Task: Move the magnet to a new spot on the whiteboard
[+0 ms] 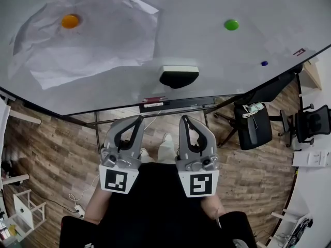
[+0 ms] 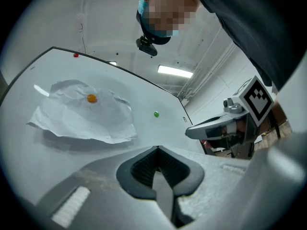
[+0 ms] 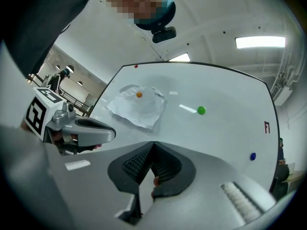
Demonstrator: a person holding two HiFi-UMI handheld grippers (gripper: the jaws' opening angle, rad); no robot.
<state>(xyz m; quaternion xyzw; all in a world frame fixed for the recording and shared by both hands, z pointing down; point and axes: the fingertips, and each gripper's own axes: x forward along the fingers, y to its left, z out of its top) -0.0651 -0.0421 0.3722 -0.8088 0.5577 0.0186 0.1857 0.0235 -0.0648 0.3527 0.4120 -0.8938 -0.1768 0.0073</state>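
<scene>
White board surface fills the upper part of the head view: the whiteboard is seen with a crumpled sheet of paper pinned toward its left edge by an orange magnet. A green magnet is set well apart from the sheet, toward the right edge, and a small blue magnet is found near the lower right corner. An eraser is stuck just above the bottom edge. Both tools are held below that edge, apart from the board: the left hand-held gripper is closed on nothing, and the right hand-held gripper is likewise closed, with nothing between its pads.
</scene>
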